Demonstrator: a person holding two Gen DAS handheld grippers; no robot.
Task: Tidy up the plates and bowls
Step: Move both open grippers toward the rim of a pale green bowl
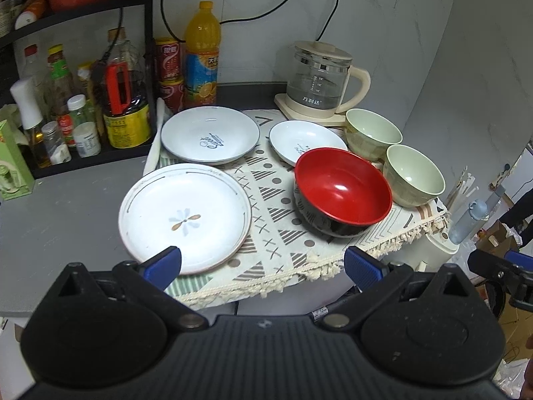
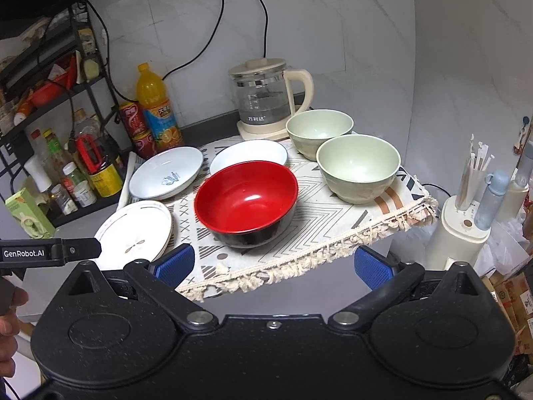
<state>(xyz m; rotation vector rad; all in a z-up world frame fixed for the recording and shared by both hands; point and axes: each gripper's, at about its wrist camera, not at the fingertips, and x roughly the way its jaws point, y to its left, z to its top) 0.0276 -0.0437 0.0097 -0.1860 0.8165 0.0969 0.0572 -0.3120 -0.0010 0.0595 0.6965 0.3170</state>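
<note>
So the red bowl sits on the patterned cloth, straight ahead of the left gripper and a bit toward its right finger. It's black on the outside and empty. In the right wrist view the same bowl is dead ahead of the right gripper, between the lines of its two blue pads, closer to the left pad.

Off past the right finger of the right gripper are two pale green bowls: the near green bowl and, just behind it and touching or almost touching, the far green bowl. Both upright, both empty.

Plates are on the other side. The flower plate lies just beyond the left gripper's left fingertip, which overlaps its near rim in the picture; can't tell if it actually touches. Beyond that is the big white plate with writing on it, and to its right the small white plate, partly tucked behind the red bowl.

Both grippers are held level, pointing in at the counter from off its front edge, hovering short of the cloth's fringe. Both are spread wide with nothing between the pads. The left one's black body pokes into the right wrist view at the far left.

Behind everything stands a glass kettle, with an orange juice bottle and a rack of bottles further left.
</note>
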